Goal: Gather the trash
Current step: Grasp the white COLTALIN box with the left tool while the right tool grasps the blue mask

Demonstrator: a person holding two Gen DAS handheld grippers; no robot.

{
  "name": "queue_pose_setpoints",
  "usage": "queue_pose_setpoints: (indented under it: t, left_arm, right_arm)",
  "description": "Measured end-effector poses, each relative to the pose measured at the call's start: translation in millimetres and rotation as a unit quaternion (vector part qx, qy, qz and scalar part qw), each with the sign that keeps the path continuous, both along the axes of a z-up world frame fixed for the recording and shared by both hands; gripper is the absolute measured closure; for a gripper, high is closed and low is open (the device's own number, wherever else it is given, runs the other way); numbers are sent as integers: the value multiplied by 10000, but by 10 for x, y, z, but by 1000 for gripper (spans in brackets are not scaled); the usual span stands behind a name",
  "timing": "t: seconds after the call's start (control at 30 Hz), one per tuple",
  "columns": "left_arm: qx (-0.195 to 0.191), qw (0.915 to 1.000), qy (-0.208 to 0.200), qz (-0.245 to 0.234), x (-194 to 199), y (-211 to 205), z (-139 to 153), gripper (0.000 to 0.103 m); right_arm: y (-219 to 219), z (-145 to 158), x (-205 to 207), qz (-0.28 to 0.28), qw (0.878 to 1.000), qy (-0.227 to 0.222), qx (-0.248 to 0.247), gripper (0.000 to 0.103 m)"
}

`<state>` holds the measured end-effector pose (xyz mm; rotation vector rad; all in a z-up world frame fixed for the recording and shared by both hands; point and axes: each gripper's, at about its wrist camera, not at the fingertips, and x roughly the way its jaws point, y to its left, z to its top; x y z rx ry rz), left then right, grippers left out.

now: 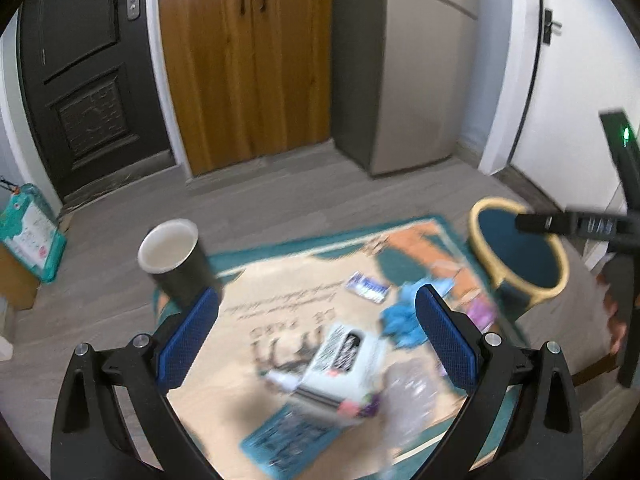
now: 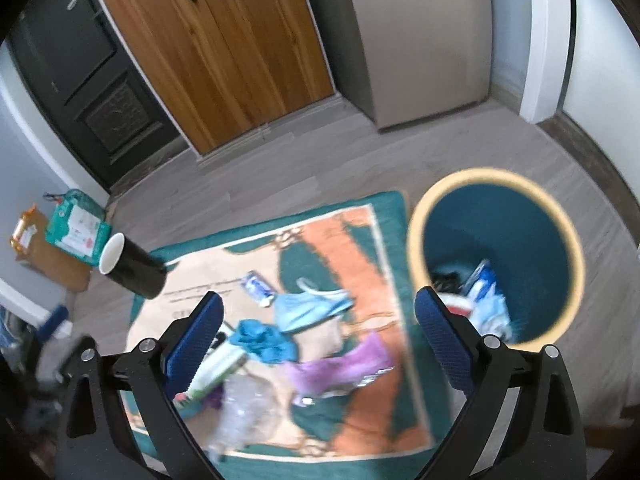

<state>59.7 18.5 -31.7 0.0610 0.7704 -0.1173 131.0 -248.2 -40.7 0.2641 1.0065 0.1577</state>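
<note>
Both claws are spread wide with nothing between the blue pads. The left claw (image 1: 316,320) hangs over a blurry pile on the rug (image 1: 240,280). Motion blur smears most of what sits below it, so the white box with black lettering (image 1: 344,356) can't be read, and the clear crinkly plastic (image 1: 408,396) just below the right pad is hard to make out. A teal printed packet (image 1: 288,436) lies nearest the camera, partly under the box.

Just past the left pad a black paper cup (image 1: 176,260) stands upright with its white inside showing; its base is hidden behind the pad. Between the pads, farther out, there's a small blue-and-white wrapper (image 1: 368,286) and a crumpled blue cloth (image 1: 404,316), half covered by the right pad. Off to the right the teal bin with a yellow rim (image 1: 520,252) sits at the rug's edge, with the other tool's black finger crossing its mouth.

The right claw (image 2: 318,312) hovers over the same rug (image 2: 360,224). Between its pads lie a blue face mask (image 2: 308,306), blue cloth (image 2: 264,340) and a purple wrapper (image 2: 344,364). The bin (image 2: 496,256) is just beyond the right pad, already holding some trash, which is blurred and partly hidden. The cup (image 2: 132,266) is out past the left pad.
</note>
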Motion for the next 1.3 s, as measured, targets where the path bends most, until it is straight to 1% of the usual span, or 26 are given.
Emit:
queue_pose_setpoints:
  t: [0.17,0.23,0.3,0.37,0.47,0.57,0.63,0.73,0.87,0.93,1.03,1.07,1.1,1.13,1.17,1.2,1.23,1.27,1.3]
  left_arm:
    - [198,9993,308,-103,-15,133,-276,6]
    - [283,9984,439,-199,-20,149,-406,6]
    - [311,9970,654,-257,0,142,-524,6]
    - [230,9962,788,-283,35,122,-617,6]
    - [9,9949,934,-370,103,71,-719,6]
    - [32,9915,1180,-554,178,-38,-859,6]
    - [134,9886,1318,-710,210,-119,-965,6]
    - [355,9831,1536,-925,260,-239,-1134,6]
    - [398,9778,1803,-995,332,-292,-1293,6]
    - [398,9765,1871,-990,360,-295,-1335,6]
    - [394,9759,1917,-964,386,-291,-1378,6]
    - [370,9752,1959,-960,393,-285,-1395,7]
    - [360,9742,2016,-948,402,-281,-1416,11]
    - [365,9727,2091,-940,410,-280,-1448,14]
    - [356,9714,2146,-952,419,-283,-1463,20]
    - [340,9700,2202,-968,428,-287,-1483,24]
    - [313,9690,2236,-1005,429,-292,-1492,25]
    - [307,9686,2237,-1041,421,-299,-1492,26]
    - [315,9684,2237,-1058,414,-303,-1492,28]
  right_arm:
    - [248,-210,85,-105,9994,299,114,7]
    - [328,-297,127,-116,9990,417,78,7]
    - [354,-354,148,-126,9988,466,7,7]
    - [351,-415,177,-172,9984,537,-11,7]
    - [319,-494,214,-267,9976,629,-59,7]
    - [272,-600,284,-368,9963,761,-127,7]
    - [255,-656,328,-385,9956,839,-167,7]
    - [266,-736,403,-294,9950,890,-331,7]
    - [266,-823,546,-97,9946,850,-583,7]
    - [262,-841,623,69,9944,756,-730,7]
    - [278,-909,709,250,9944,758,-695,9]
    - [297,-933,729,307,9940,773,-704,11]
    - [329,-978,756,417,9929,802,-775,13]
    - [354,-1013,769,519,9917,833,-832,21]
    - [380,-1054,781,634,9902,879,-875,32]
    - [409,-1102,787,746,9884,949,-923,38]
    - [431,-1137,788,822,9872,1018,-915,50]
    - [438,-1154,791,880,9862,1083,-891,66]
    - [445,-1164,793,918,9853,1136,-880,74]
